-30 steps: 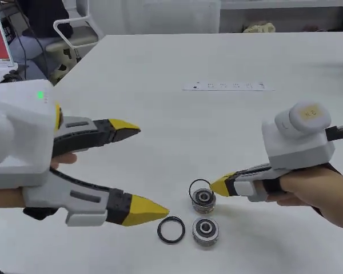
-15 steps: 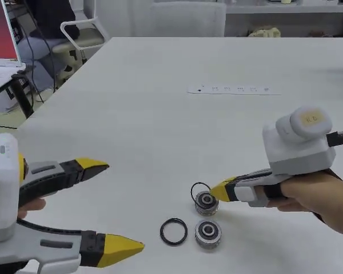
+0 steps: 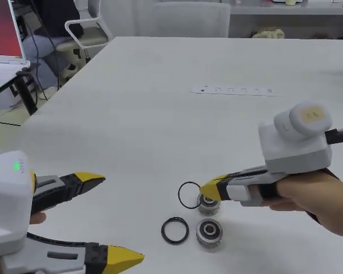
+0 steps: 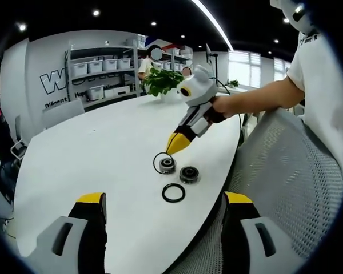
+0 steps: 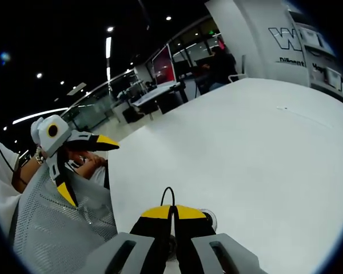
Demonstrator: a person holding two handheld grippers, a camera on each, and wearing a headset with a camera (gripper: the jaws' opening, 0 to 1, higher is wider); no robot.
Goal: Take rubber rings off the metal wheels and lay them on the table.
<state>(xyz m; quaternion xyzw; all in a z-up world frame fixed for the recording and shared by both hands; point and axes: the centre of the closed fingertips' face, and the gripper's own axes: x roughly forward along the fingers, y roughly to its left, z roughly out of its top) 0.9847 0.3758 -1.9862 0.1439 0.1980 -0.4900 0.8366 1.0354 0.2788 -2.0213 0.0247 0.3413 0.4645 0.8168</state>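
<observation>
Over at the left, the left gripper (image 3: pixel 121 218) hangs above the near edge of the table (image 3: pixel 160 114), its jaws spread wide and holding nothing, well apart from the work. To its right, a loose ring (image 3: pixel 163 230) lies flat close to that near edge, just beside the nearer wheel (image 3: pixel 208 231), which looks already bare. Just behind them is the pinched ring (image 3: pixel 180 195), a thin black loop standing up off the farther wheel (image 3: pixel 208 204). I can't tell whether its lower arc is clear of the wheel's rim. The right gripper (image 3: pixel 208 191), in the person's hand (image 3: pixel 308 194), is clamped tight on that loop at the wheel's top. Its own view shows the rubber rising from between the closed tips (image 5: pixel 167 197).

What worries me is that nothing steadies the farther wheel. If the rubber catches on the rim, a pull would likely drag or tip the wheel into its neighbour. A stretched loop could also snap out of such a narrow pinch and skip off the near edge.
</observation>
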